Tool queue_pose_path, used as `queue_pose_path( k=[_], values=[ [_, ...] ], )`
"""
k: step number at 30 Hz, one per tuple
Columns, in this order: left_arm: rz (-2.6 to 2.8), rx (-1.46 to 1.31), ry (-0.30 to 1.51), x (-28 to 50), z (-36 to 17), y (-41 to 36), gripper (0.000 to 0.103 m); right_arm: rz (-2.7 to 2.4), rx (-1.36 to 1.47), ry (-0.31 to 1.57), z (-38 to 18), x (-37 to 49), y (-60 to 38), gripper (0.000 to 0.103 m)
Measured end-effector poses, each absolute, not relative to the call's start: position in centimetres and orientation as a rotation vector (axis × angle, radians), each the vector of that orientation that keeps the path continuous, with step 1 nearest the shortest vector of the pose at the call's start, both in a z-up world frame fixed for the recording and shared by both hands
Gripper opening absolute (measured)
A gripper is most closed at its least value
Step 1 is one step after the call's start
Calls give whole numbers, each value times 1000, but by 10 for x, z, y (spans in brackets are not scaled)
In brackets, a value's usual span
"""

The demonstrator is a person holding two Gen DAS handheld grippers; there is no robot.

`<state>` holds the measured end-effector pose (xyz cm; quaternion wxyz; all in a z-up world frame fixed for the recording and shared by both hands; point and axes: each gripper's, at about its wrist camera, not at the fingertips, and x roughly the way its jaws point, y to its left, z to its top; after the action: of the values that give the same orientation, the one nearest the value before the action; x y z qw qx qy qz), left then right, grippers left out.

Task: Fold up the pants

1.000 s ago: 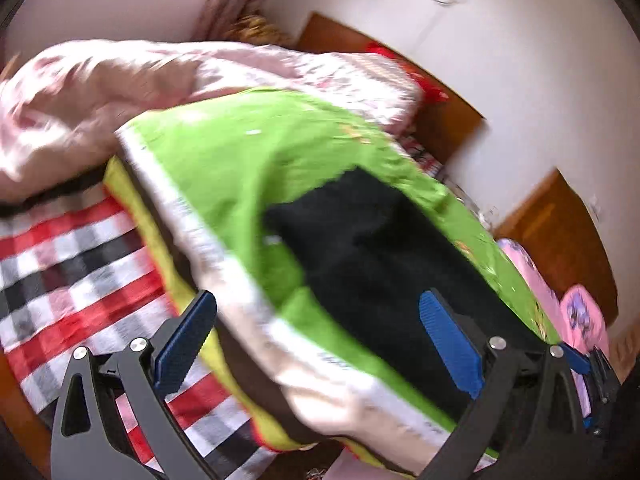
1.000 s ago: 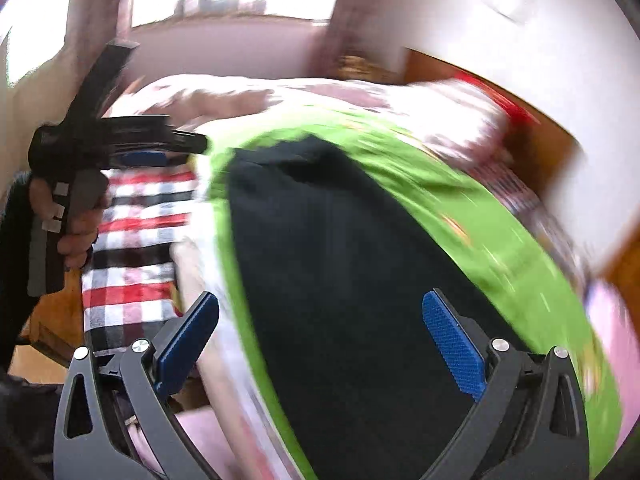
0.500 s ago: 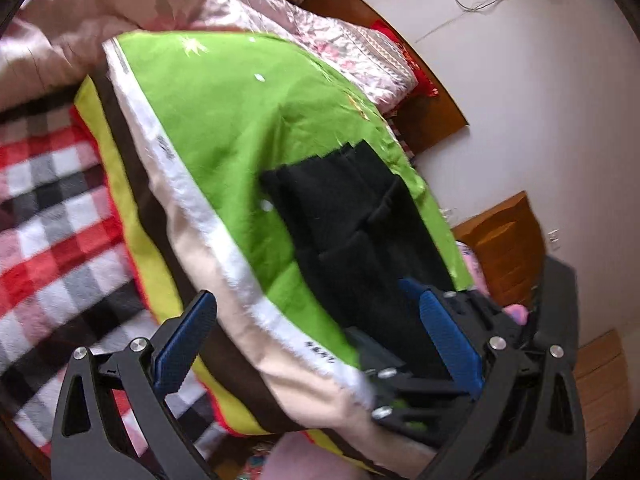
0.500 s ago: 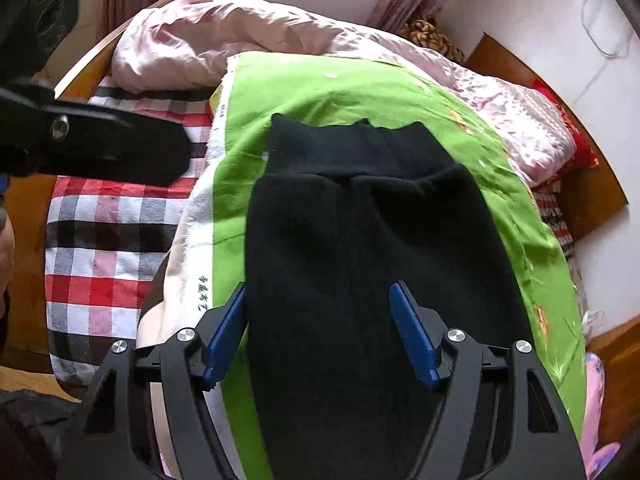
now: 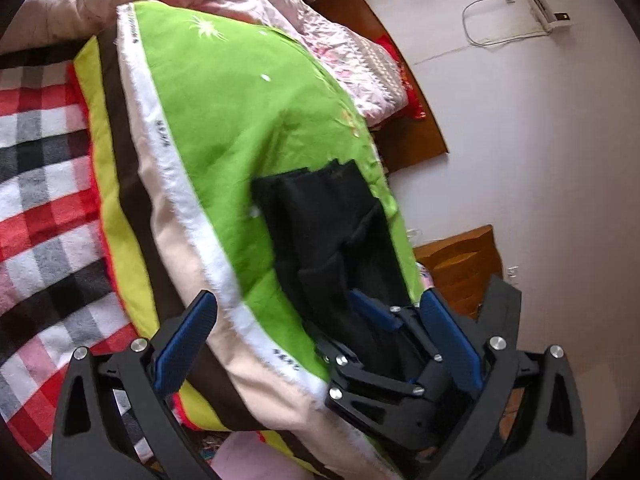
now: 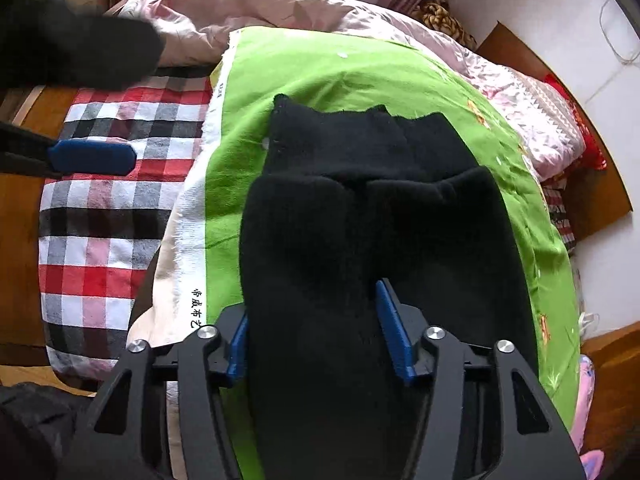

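Black pants (image 6: 360, 208) lie folded lengthwise on a green cloth (image 6: 320, 64) spread over the bed. My right gripper (image 6: 316, 336) points down at their near end. Its jaws are closing, and the bunched black fabric fills the gap between the blue pads, which touch it on both sides. In the left wrist view the pants (image 5: 320, 216) run away from me, and one of the right gripper's fingers (image 5: 372, 312) shows at their near end. My left gripper (image 5: 316, 312) stands wide open above the cloth's white edge, holding nothing. One of its fingers (image 6: 92, 156) shows at the left of the right wrist view.
A red, black and white checked blanket (image 6: 104, 216) lies left of the green cloth. A pink quilt (image 6: 224, 4) is heaped at the far end of the bed. A wooden headboard (image 5: 400, 112) and a wooden cabinet (image 5: 464, 264) stand against the white wall.
My right gripper came down over the near end of the pants and its jaws narrowed from wide open onto the fabric. The left gripper rolled and sank a little, staying open.
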<state>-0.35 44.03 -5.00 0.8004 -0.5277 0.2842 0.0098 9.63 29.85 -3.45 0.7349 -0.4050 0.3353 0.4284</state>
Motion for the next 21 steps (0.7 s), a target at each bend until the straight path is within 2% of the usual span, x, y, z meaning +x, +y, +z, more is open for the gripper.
queue_pose_path(
  k=[1,3,6,12,14,15,18,21],
  values=[
    [-1,-1144,613,0,-51,439,101,957,-837,736,-30,98,293,30],
    [-50,-1180,620,10,-57,437,101,987,-727,753,-23,105,283,28],
    [-102,-1218,624,30,-66,433,101,1039,-592,780,-18,115,268,27],
    [-84,-1136,629,77,-67,414,100,1051,-533,775,-14,116,265,28],
    [-90,-1160,648,92,-81,415,94,1083,-455,825,-14,123,256,50],
    [-87,-1164,649,95,-85,415,93,1082,-429,837,-13,126,251,76],
    [-114,-1143,620,96,-85,418,93,1083,-342,827,0,130,219,78],
    [-124,-1112,617,96,-86,420,87,1020,-325,817,6,139,180,78]
  ],
)
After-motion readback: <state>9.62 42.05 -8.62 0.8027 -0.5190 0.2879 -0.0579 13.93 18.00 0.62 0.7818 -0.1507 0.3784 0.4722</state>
